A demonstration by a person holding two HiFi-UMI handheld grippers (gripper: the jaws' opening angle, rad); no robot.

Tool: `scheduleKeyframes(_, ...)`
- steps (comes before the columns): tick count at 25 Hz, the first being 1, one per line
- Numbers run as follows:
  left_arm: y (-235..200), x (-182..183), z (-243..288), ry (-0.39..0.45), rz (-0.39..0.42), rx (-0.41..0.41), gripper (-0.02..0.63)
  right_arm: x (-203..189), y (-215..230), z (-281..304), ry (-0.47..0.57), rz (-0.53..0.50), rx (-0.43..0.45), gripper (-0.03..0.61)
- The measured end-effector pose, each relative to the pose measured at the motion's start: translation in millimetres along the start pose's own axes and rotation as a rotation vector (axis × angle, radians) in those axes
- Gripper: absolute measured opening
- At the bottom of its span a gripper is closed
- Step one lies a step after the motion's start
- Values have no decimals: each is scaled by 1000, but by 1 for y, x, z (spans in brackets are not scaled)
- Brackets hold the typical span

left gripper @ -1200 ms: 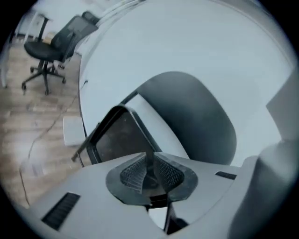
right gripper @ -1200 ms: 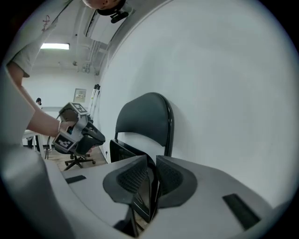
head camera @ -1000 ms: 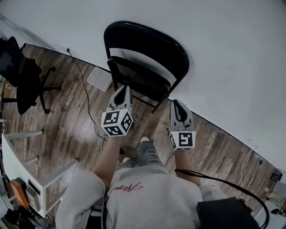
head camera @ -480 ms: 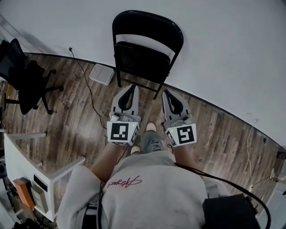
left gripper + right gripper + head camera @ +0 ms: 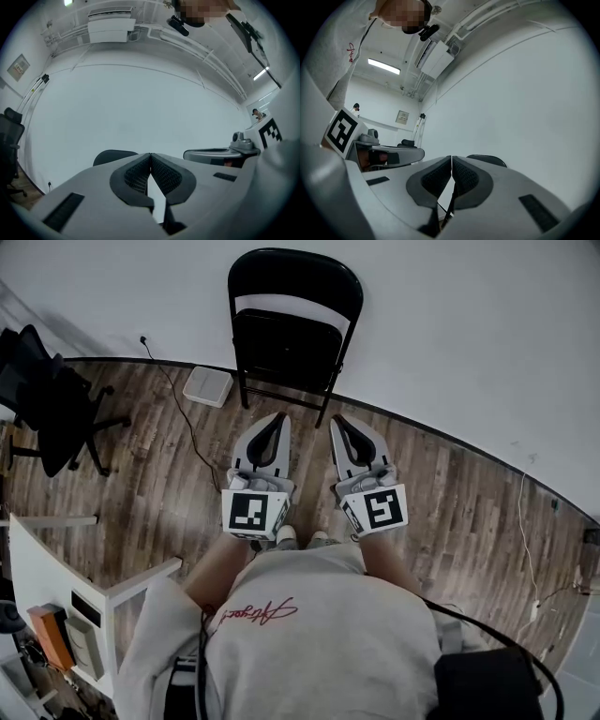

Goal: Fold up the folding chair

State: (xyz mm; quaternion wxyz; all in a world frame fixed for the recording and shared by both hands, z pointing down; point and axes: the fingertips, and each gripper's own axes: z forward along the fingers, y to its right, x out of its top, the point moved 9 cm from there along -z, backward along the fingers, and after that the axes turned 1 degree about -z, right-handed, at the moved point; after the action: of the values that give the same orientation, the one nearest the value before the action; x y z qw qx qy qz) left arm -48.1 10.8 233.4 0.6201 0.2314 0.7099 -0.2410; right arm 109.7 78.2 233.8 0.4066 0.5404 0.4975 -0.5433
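Two claws hang side by side over the wood floor (image 5: pixel 141 502), both closed on nothing. At the far left of the head view stands a black office chair (image 5: pixel 47 399). Next to it a flat white box (image 5: pixel 208 385) lies on the floor by the wall (image 5: pixel 469 324). Then comes my left claw (image 5: pixel 278 420), its pads meeting tip to tip with no gap.

The folding chair (image 5: pixel 291 324) stands upright against the wall, ahead of both claws and roughly between their lines, apart from each. Its seat looks tipped up against the frame, though from this steep angle I can't be sure. In the left gripper view its rounded back pokes out just left of the tips; in the right gripper view it shows just right of them. My right claw (image 5: pixel 336 420) is pinched together too, tips aimed toward the chair's legs.
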Motion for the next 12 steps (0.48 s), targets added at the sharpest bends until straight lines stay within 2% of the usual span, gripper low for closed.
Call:
scheduleKeyframes(8, 31, 18, 1, 33, -47, -14, 15, 17, 10, -28, 4, -27, 16, 20)
scheduleKeyframes(12, 39, 18, -4, 26, -25, -5, 15, 18, 9, -34, 12, -22, 32, 20)
